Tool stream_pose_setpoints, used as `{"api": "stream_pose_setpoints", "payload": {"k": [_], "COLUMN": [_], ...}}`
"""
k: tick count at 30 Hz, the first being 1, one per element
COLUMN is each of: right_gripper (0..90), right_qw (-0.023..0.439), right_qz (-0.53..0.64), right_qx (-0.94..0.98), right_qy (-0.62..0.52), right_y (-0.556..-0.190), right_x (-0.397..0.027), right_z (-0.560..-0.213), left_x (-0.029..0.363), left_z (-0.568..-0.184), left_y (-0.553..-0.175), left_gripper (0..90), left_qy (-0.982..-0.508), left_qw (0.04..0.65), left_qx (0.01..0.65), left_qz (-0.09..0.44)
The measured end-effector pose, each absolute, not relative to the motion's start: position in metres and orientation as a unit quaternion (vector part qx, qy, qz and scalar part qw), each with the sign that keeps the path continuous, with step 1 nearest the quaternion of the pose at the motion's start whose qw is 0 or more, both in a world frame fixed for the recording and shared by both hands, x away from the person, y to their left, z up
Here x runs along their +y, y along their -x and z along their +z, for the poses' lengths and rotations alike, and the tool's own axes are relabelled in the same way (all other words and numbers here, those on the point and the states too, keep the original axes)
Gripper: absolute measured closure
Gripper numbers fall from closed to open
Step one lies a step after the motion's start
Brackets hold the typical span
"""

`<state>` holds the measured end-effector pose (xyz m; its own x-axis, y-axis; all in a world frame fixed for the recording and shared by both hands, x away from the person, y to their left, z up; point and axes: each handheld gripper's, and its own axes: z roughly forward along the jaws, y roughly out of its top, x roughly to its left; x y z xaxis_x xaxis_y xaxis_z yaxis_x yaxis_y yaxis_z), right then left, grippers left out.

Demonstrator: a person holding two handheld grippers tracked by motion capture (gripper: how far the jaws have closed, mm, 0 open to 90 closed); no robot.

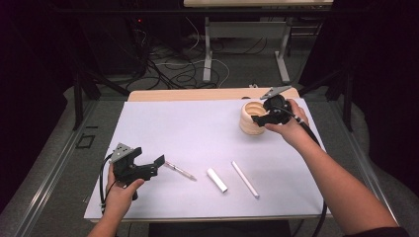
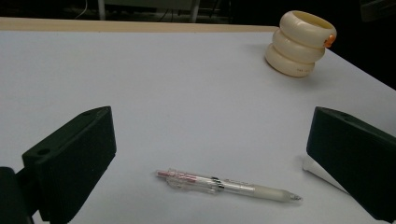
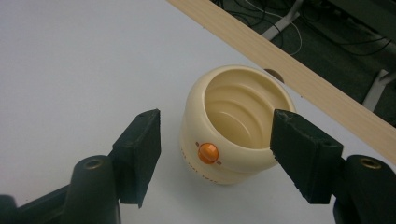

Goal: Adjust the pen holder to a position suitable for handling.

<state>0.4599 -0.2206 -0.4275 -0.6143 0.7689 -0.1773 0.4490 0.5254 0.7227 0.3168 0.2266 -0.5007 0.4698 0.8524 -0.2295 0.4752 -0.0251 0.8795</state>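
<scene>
A cream ribbed cup (image 1: 250, 118) with an orange button stands upright at the table's far right; the cup (image 3: 233, 123) is empty inside, and the cup (image 2: 300, 43) also shows far off in the left gripper view. My right gripper (image 1: 262, 116) hovers over it, open, jaws either side of the rim. A clear pen (image 1: 180, 171) lies at the front left; the pen (image 2: 228, 185) rests just ahead of my open left gripper (image 1: 153, 165). Two white sticks, one short (image 1: 217, 179) and one long (image 1: 245, 179), lie to its right.
A white sheet (image 1: 188, 128) covers the table, with a strip of bare wood (image 1: 197, 94) at the far edge. Beyond it are table legs and cables on the floor (image 1: 183, 69). Dark drapes hang on both sides.
</scene>
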Motion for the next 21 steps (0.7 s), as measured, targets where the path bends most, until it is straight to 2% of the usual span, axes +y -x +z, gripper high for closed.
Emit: {"api": "stream_pose_setpoints", "payload": {"k": [9, 21], "right_gripper": [39.5, 42.7], "right_qw": [0.232, 0.219], "right_qz": [0.313, 0.302], "right_qx": [0.843, 0.856], "right_qy": [-0.370, -0.357], "right_y": [-0.480, -0.496], "right_x": [-0.211, -0.198], "right_z": [-0.438, -0.457], "left_x": [0.227, 0.228], "left_z": [-0.501, -0.502], "left_y": [-0.317, -0.317], "left_gripper": [1.6, 1.9], "left_qy": [-0.691, -0.689], "left_qw": [0.505, 0.504], "left_qx": [0.482, 0.486], "left_qz": [0.187, 0.185]}}
